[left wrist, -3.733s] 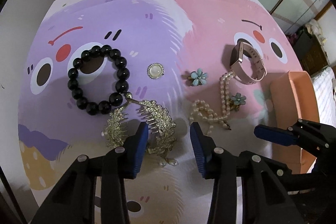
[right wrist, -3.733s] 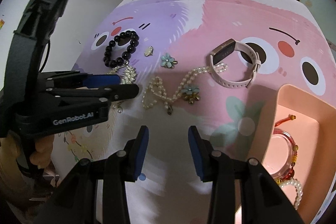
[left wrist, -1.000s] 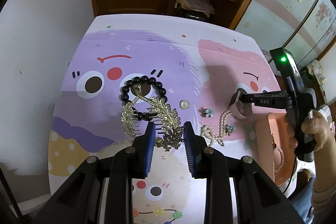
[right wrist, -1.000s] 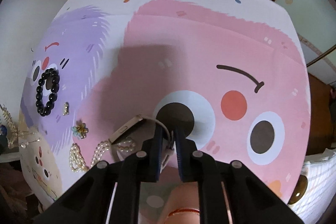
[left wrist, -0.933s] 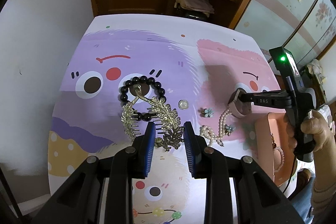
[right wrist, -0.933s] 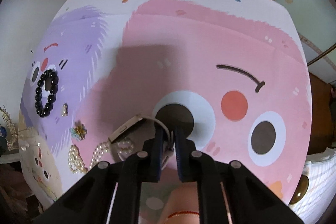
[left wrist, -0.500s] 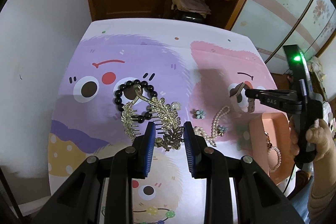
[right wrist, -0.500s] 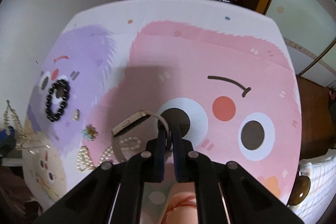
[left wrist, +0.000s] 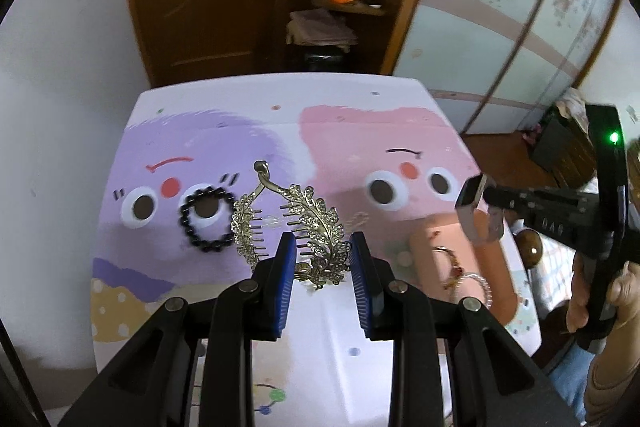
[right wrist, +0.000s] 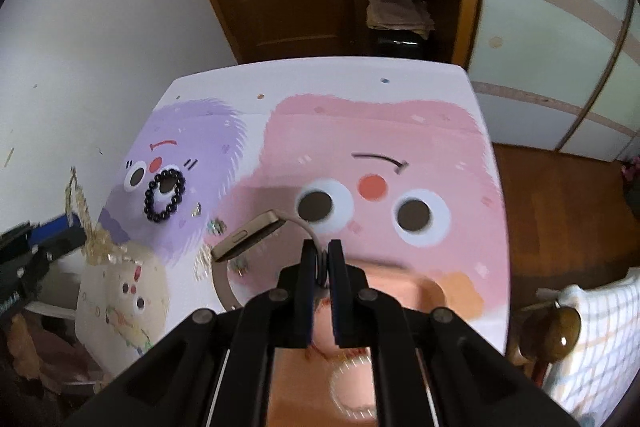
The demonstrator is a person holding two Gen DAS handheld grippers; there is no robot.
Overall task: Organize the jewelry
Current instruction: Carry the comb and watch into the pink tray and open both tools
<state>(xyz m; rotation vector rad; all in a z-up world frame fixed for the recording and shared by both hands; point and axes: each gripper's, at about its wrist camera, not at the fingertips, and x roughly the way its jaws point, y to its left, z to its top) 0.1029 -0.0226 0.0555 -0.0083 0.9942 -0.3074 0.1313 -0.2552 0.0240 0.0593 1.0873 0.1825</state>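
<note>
The left tongs point(left wrist: 322, 259) were clamped on a gold leaf hair comb point(left wrist: 316, 227), which was held up above the counter point(left wrist: 340, 99), its hooked end standing beyond the tips. A black bead bracelet point(left wrist: 206, 219) lay on the counter to the left of those tongs. The right tongs point(right wrist: 321, 259) were pinched tight on the strap of a pink watch point(right wrist: 248, 233), whose body hung out to their left, clear of the counter. A pink tray point(right wrist: 404, 289) sat directly beneath the right tongs, with a blurred pearl bracelet point(right wrist: 352, 387) seen inside it
</note>
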